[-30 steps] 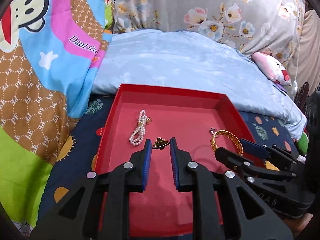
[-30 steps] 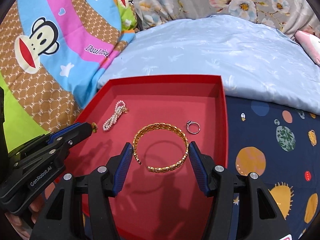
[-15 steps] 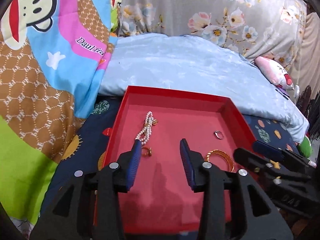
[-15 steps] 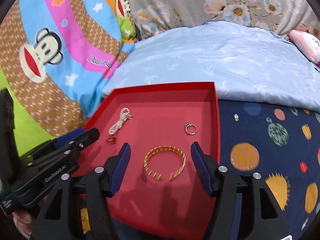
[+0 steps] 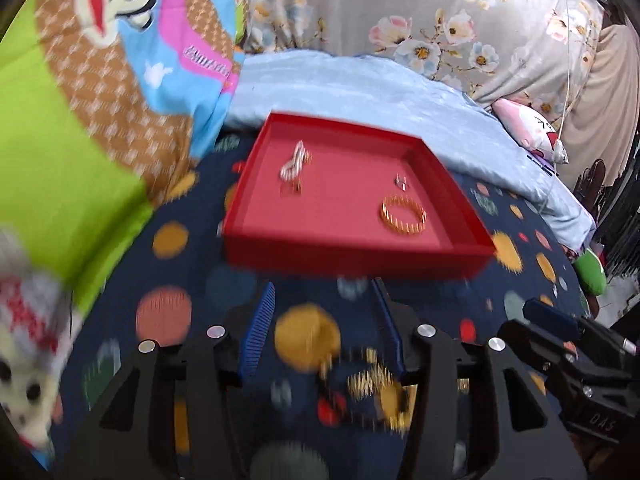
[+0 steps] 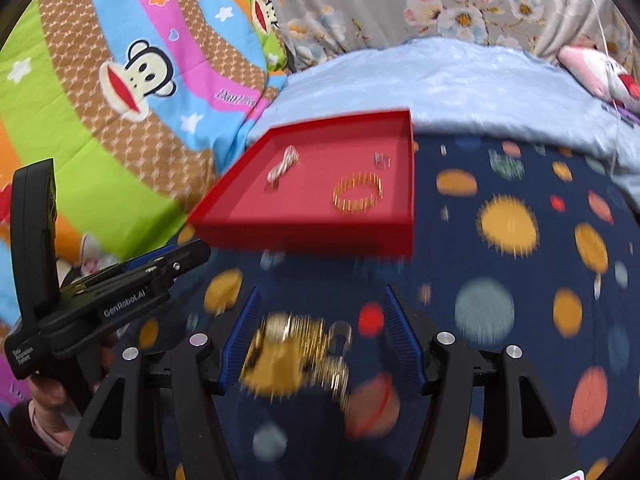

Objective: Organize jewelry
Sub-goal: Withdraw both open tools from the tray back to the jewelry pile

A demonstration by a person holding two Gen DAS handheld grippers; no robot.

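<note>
A red tray lies on the dark planet-print sheet. In it are a pearl bracelet, a small gold earring, a silver ring and a gold bangle. My left gripper is open and empty, in front of the tray. My right gripper is open and empty over a blurred pile of gold and silver jewelry on the sheet. That pile shows in the left wrist view too.
A monkey-print quilt rises at the left. A pale blue blanket lies behind the tray. A pink plush sits at the far right. A white spotted plush is at the lower left.
Both grippers have pulled back out of the tray toward the near side and stayed open. The earring now lies in the tray by the pearls. The loose jewelry pile has come into view.
</note>
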